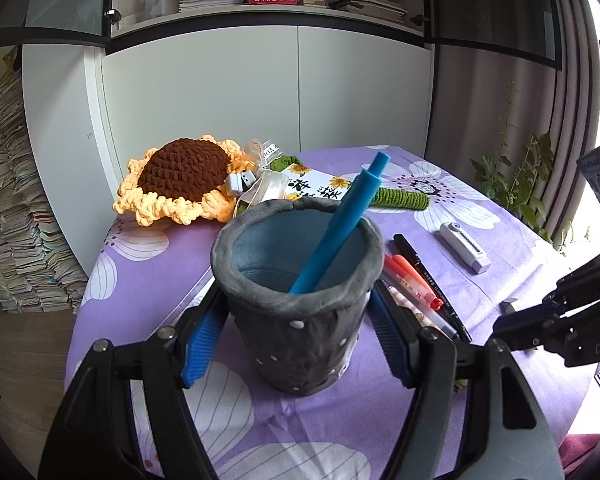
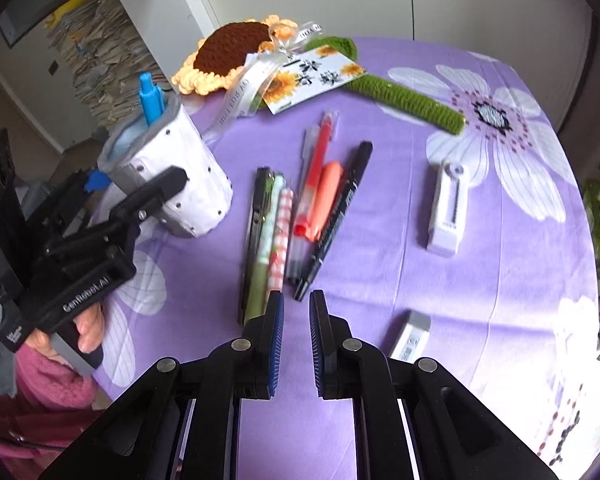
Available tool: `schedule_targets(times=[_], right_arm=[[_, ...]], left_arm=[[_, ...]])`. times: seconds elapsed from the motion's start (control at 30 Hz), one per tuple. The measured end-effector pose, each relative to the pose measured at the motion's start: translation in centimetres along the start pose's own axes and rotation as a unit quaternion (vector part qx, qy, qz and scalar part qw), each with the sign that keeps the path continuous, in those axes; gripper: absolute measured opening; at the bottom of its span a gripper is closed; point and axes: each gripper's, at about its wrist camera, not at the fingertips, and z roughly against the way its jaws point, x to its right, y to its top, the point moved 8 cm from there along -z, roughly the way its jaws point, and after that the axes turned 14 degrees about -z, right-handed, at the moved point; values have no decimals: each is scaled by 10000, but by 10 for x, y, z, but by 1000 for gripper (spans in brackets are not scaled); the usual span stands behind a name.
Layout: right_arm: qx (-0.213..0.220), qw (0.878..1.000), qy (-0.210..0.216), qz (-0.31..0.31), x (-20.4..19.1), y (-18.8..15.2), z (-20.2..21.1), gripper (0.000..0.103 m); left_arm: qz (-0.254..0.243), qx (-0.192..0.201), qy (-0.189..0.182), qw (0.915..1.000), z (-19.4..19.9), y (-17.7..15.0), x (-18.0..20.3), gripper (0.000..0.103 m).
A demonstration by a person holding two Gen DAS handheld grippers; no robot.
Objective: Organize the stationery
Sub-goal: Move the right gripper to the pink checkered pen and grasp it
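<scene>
Left wrist view
- Left gripper point(image 1: 296, 332): we are seeing its blue pads on either side of the pen cup, partly spread; whether they are pressing on the wall we cannot tell.
- Pen cup point(image 1: 300, 320): we are finding it upright on the purple flowered cloth point(image 1: 480, 300), between the jaws.
- Blue pen point(image 1: 340, 224): we are noting it leaning inside the cup, its top sticking out above the rim.
- Right gripper point(image 1: 512, 312): we are catching it at the right edge, over the cloth.

Right wrist view
- Right gripper point(image 2: 296, 336): we are reading the jaws as nearly together, a narrow gap between the pads, nothing in it.
- Loose pens point(image 2: 300, 208): we are counting a bundle lying flat just ahead of the fingertips, untouched.
- White stapler-like item point(image 2: 446, 212): we are seeing it lying right of the pens.
- Pen cup point(image 2: 172, 176): we are placing it at left, with the left gripper point(image 2: 140, 200) around it.
- Crochet sunflower point(image 2: 232, 52): we are listing it at the far edge.
</scene>
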Motion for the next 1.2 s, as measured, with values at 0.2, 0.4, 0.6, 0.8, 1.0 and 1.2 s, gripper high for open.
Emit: schedule_targets(times=[0.2,0.4,0.6,0.8,1.0,1.2], right_arm=[[-131,9999,36,89,-5,-14,-3,11],[-332,9982,-122,485,-21,-29,-15,11],[-352,9984,-78,437,-15,-31,-14,11],[-224,9984,-296,426,-4,-29,-11,11],[-204,9990,-321,214,14,-25,-5,11],[-295,9985,-378,259,21,-31,3,11]], left_arm=[[9,1,-6,10000,0,0,-1,69],[6,-13,-13,10000,0,-1,-1,69],[2,-49,-22,10000,-2,-2,-1,69],[7,-48,-26,10000,-2,-2,-1,69],[7,-60,-23,10000,-2,-2,-2,70],[5,-59,-22,10000,-2,-2,-2,70]])
